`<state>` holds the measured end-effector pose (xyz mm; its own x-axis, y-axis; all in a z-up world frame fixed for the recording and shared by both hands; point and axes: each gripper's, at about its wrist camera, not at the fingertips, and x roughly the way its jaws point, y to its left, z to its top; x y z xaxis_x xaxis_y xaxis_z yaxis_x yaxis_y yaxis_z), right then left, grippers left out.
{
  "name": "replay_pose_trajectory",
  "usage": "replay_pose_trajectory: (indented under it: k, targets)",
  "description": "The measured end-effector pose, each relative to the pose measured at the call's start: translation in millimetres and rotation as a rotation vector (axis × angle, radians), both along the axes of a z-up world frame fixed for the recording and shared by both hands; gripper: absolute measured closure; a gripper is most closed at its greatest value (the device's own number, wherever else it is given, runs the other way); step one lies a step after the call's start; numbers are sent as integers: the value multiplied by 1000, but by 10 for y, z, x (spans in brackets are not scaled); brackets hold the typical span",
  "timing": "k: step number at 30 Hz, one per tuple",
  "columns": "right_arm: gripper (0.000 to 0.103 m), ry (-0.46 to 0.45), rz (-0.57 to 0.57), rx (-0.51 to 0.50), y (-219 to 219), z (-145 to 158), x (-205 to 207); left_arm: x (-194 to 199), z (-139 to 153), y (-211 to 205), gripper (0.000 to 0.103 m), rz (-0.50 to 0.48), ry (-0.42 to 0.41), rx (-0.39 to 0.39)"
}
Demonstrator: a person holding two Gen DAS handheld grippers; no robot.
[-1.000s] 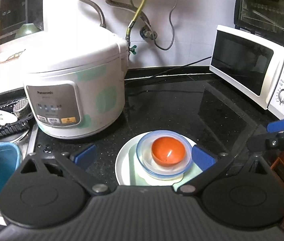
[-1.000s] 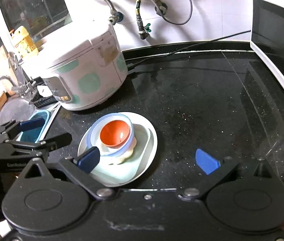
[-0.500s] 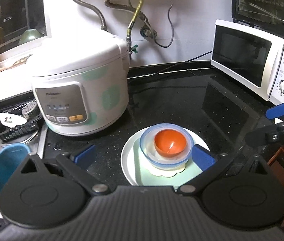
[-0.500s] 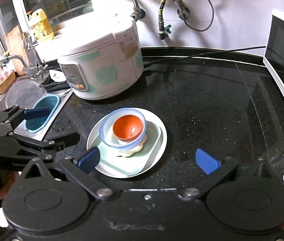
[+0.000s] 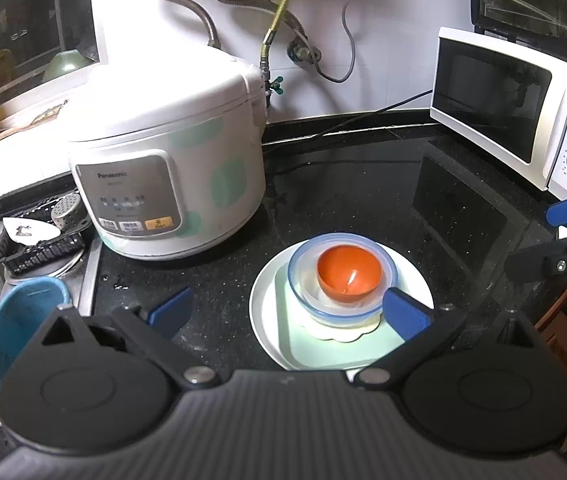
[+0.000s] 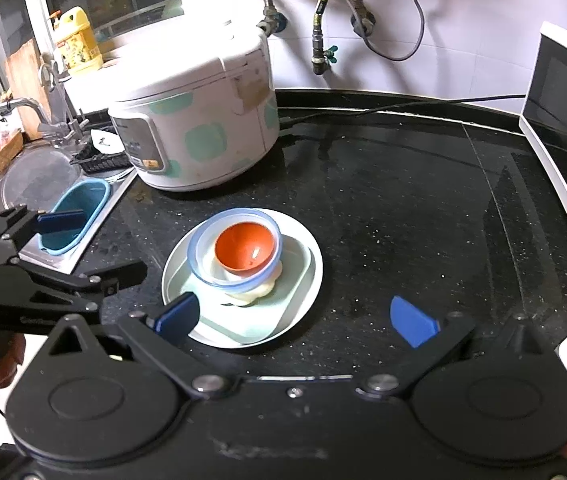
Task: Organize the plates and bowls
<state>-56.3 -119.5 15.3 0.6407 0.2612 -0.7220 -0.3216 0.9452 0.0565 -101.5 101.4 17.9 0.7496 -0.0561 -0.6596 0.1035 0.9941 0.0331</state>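
Centrally on the black countertop (image 6: 403,208): a stack of round white plate (image 6: 307,280), pale green square dish (image 6: 283,304), scalloped white dish (image 6: 259,294), blue-rimmed clear bowl (image 6: 203,256), and orange bowl (image 6: 243,248) nested on top, just in front of the rice cooker (image 6: 199,120). Left gripper (image 5: 287,312) hangs over the stack's near left edge, jaws spread wide and empty, right pad (image 5: 405,314) overlapping the clear bowl's rim in view. Right gripper (image 6: 295,318) likewise splayed apart, holding nothing, near the plate's front edge; microwave (image 5: 515,108) well off right.
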Motion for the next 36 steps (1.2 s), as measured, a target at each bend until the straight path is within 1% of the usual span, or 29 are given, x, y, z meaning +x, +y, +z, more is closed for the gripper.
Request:
replay_pose_trajectory:
  k: [6,19,36]
  targets:
    - [0,-1,6,-6,-11,-1,-7,21,-10,27,0,2,4,-7]
    - [0,2,15,-14,-87,-18,10,45,-48,11,0,-6,3,6]
    - [0,8,18,-22,-118,-53,15,103,-112,6,0,-18,19,-8]
